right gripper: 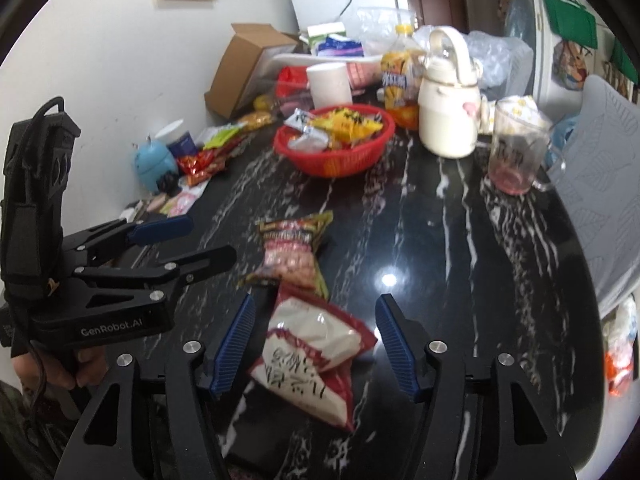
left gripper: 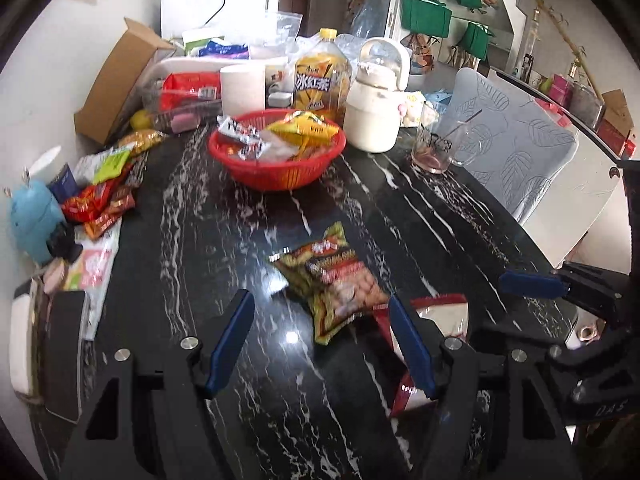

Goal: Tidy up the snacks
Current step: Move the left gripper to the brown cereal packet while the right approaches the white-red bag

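Left wrist view: your left gripper (left gripper: 322,316) is spread wide, holding nothing, over the black marble table (left gripper: 400,216). Green snack bag (left gripper: 334,280) lies flat just ahead of the fingers; red-and-white bag (left gripper: 444,314) beside it to the right. Red basket (left gripper: 276,156) of snacks sits farther back.

Right wrist view: your right gripper (right gripper: 316,320) is released, straddling the red-and-white bag (right gripper: 316,348) without gripping. Green snack bag (right gripper: 294,250) touches its far end. Left gripper (right gripper: 200,240) hovers left, fingers apart. Red basket (right gripper: 334,148) well beyond.

Home dining room, fridge (left gripper: 224,4), cluttered table (left gripper: 280,360)
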`<state>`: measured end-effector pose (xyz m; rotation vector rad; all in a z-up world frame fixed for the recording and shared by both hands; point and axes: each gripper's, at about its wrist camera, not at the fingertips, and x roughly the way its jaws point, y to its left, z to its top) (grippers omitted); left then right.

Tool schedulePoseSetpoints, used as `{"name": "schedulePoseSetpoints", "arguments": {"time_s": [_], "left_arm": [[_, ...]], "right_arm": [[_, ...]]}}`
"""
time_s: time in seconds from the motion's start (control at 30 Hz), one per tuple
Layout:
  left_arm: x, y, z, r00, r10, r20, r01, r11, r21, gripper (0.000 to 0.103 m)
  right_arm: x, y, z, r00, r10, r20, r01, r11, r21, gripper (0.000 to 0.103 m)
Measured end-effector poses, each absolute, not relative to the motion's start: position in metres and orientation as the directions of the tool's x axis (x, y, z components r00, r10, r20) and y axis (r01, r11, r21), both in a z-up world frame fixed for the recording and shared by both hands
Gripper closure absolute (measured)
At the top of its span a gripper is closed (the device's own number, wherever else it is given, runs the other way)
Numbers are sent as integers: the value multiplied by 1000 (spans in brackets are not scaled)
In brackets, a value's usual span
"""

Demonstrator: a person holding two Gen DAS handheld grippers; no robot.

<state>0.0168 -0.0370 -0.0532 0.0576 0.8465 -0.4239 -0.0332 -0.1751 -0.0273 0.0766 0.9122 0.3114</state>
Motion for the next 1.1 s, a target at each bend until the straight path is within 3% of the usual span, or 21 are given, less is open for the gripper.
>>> {"name": "schedulePoseSetpoints", "arguments": {"time_s": [0.27, 0.57, 0.73, 1.1], "left_arm": [[14, -32, -79, 538, -345, -769, 364, 918, -158, 35], [20, -18, -84, 526, -371, -765, 331, 918, -218, 35], [25, -23, -79, 533, -388, -752, 341, 912, -229, 35], [52, -67, -80, 495, -393, -775, 403, 894, -196, 35]], "right_arm": [[-34, -162, -58, 477, 275, -835, -246, 954, 173, 23], [-21, -157, -80, 443, 304, -843, -240, 947, 215, 24], [-18, -167, -79, 461, 303, -834, -236, 948, 214, 42], [-3, -213, -71, 500, 234, -834, -149, 972, 184, 42]]}}
